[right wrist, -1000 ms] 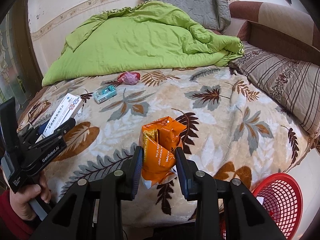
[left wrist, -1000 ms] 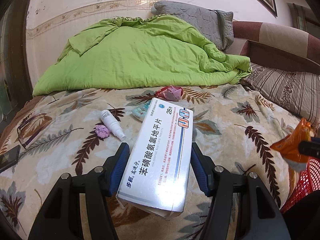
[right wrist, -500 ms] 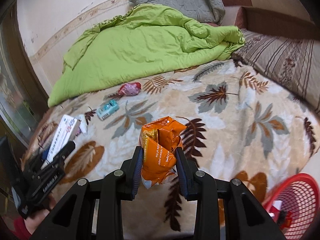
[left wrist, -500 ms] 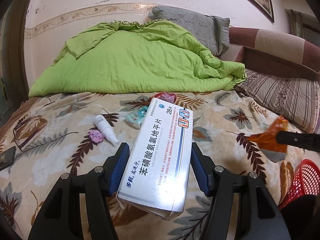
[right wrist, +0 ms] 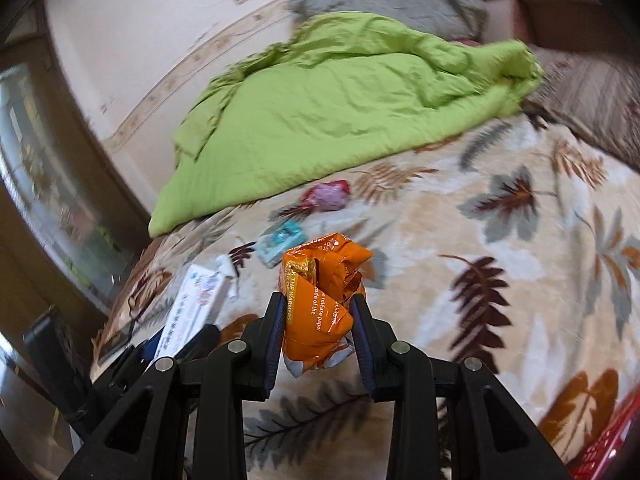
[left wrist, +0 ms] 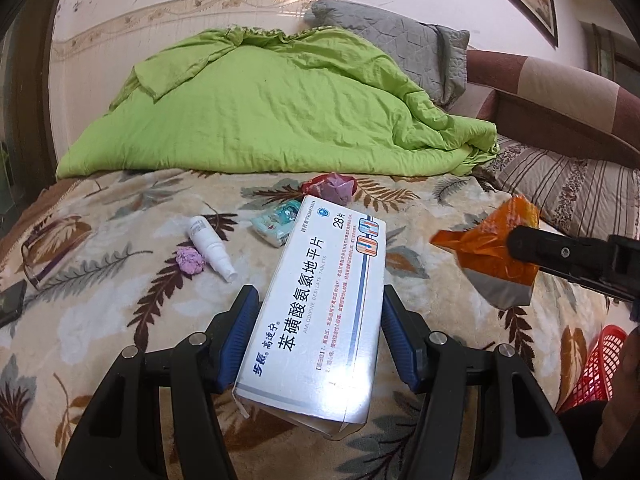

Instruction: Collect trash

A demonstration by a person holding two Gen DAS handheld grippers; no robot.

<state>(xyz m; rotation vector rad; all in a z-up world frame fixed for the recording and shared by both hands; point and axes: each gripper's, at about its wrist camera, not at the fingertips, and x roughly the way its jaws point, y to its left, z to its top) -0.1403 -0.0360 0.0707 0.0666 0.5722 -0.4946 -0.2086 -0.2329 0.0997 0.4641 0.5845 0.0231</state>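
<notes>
Trash in hand: your left gripper (left wrist: 316, 344) clamps a light, crushable medicine box (left wrist: 320, 316) across its long sides; your right gripper (right wrist: 318, 332) pinches a crinkly, slippery orange wrapper (right wrist: 320, 304) above the bed. Grip the bunched foil mid-body.

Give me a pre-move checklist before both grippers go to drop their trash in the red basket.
1. Left gripper grip on the white medicine box: ok, clamped between both pads.
2. Right gripper grip on the orange wrapper: ok, pinched between both pads.
3. Red basket located: ok, at the bed's lower right edge.
4. Room in the basket: cannot tell, only part of its side shows.
5. Trash left on the floral blanket: not ok; white spray bottle, purple wad, teal packet and red-purple wrapper remain.
</notes>
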